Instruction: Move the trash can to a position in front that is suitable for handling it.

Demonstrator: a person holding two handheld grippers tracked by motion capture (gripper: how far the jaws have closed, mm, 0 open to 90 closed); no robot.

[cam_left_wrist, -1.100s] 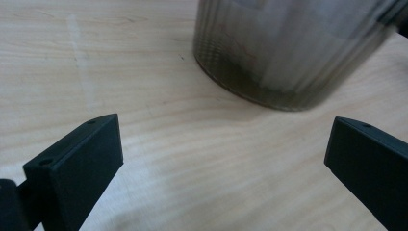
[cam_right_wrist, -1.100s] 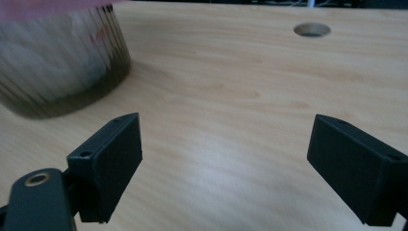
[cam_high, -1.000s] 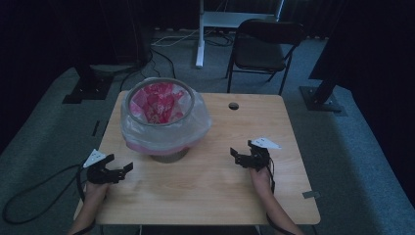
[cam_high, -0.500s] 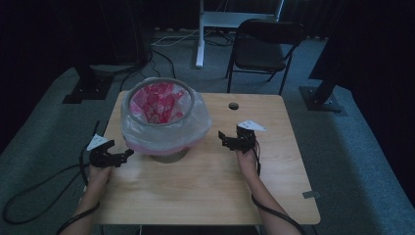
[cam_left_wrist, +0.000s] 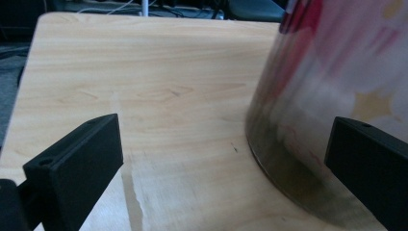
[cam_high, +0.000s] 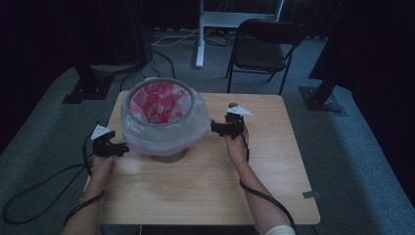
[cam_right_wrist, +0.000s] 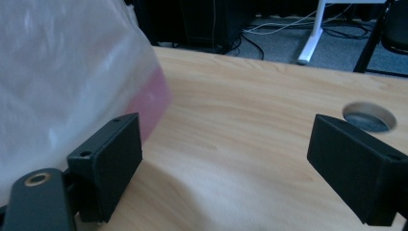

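Note:
A round metal bin [cam_high: 164,152] stands on the left half of the wooden table [cam_high: 205,181]. A clear plastic bag [cam_high: 195,128] is folded over its rim, with a pink-red liner [cam_high: 159,102] inside. My left gripper [cam_high: 121,149] is open at the bin's left side, low near its base. In the left gripper view the bin's shiny wall [cam_left_wrist: 308,96] sits just inside the right jaw of the left gripper [cam_left_wrist: 226,144]. My right gripper [cam_high: 216,128] is open at the bag's right edge. In the right gripper view of the right gripper [cam_right_wrist: 231,149], the bag [cam_right_wrist: 62,72] bulges over the left jaw.
A round cable hole [cam_high: 233,104] sits in the table behind the right gripper, also visible as a hole [cam_right_wrist: 369,117] in the right gripper view. A black chair [cam_high: 264,49] and a desk leg [cam_high: 199,39] stand beyond the table. Cables trail off both grippers.
Both grippers have moved forward and inward from the table's front area to the two sides of the bin. The bin has stayed in place.

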